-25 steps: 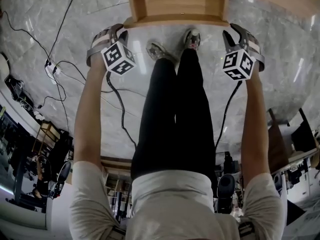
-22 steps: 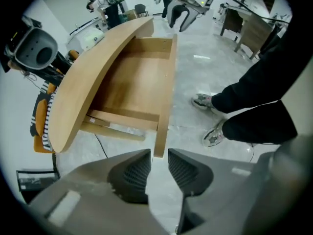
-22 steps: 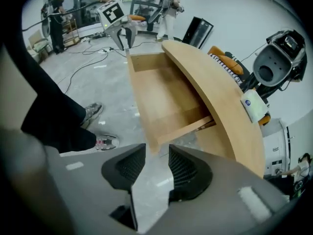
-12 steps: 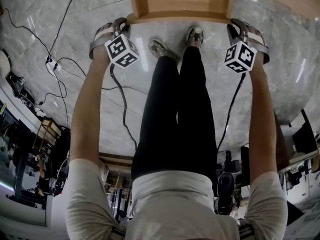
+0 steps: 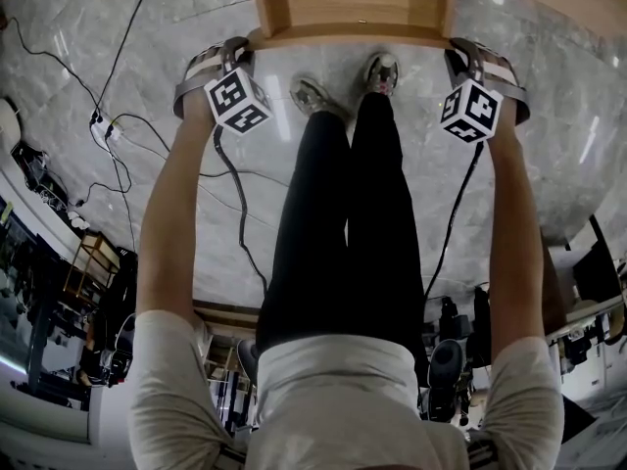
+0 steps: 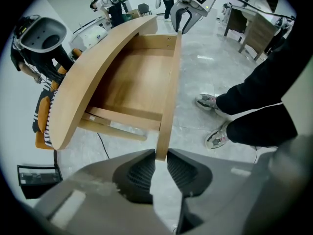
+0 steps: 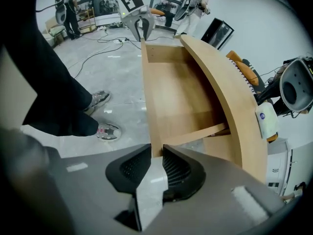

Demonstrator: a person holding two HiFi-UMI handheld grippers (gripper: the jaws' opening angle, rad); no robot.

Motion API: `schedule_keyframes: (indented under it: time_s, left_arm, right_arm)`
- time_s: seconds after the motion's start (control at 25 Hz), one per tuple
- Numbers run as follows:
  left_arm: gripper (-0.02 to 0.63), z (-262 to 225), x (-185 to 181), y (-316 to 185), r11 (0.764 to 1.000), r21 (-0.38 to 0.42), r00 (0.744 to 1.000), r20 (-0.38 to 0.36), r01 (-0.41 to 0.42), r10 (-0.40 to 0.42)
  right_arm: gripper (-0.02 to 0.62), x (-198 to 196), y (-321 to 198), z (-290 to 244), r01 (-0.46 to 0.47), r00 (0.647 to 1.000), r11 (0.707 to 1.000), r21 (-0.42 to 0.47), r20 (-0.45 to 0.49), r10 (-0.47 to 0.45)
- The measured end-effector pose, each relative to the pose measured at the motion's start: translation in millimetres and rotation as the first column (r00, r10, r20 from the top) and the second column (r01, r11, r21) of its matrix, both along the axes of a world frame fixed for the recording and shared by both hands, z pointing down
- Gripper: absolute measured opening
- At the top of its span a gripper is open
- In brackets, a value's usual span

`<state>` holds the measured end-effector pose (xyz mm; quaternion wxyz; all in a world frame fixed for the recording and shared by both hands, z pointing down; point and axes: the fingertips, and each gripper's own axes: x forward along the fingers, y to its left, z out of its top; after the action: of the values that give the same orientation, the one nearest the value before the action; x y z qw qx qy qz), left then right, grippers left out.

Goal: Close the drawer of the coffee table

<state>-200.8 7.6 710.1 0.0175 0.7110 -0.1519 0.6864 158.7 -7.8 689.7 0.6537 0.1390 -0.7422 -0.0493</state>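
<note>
The drawer (image 6: 137,82) stands fully out of the coffee table (image 6: 93,67); no pushing is done yet. Both sets of jaws have just been closing on its front board (image 6: 168,92). The right gripper (image 7: 156,153) grips it, while the left gripper (image 6: 160,155) straddles it, not quite pressing.

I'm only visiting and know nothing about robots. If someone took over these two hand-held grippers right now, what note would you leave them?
Left gripper: jaws straddle one end of the drawer front and have just been closing; a firm pinch isn't clear yet.
Right gripper: jaws have just been closing, and the pads sit against the other end of the drawer front.
Drawer: pulled out from under the coffee table top, nothing visible inside.
Done: both grippers are placed on the front.
Left: push the drawer in, probably evenly with both hands, then let go.
</note>
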Motion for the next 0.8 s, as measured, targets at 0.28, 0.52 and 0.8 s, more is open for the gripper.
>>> schedule_keyframes:
  time_s: [0.28, 0.52, 0.8]
  left_arm:
    - [0.1, -10.1, -5.7, -6.4, 1.0, -0.013, 1.0, -0.006, -0.014, 0.014]
    - [0.1, -16.4, -5.9, -6.6, 0.999, -0.037, 1.0, -0.011, 0.003, -0.003]
    - [0.1, -15.7, -5.9, -7.9, 0.999, -0.024, 1.0, 0.005, 0.03, -0.03]
  right_arm:
    - [0.083, -1.4, -7.2, -14.8, -0.02, 1.0, 1.0, -0.015, 0.015, 0.02]
    - [0.081, -3.1, -8.0, -19.6, -0.019, 1.0, 0.999, -0.042, 0.021, 0.02]
    - [0.084, -2.8, -10.0, -18.2, -0.054, 0.998, 0.998, -0.038, 0.042, 0.056]
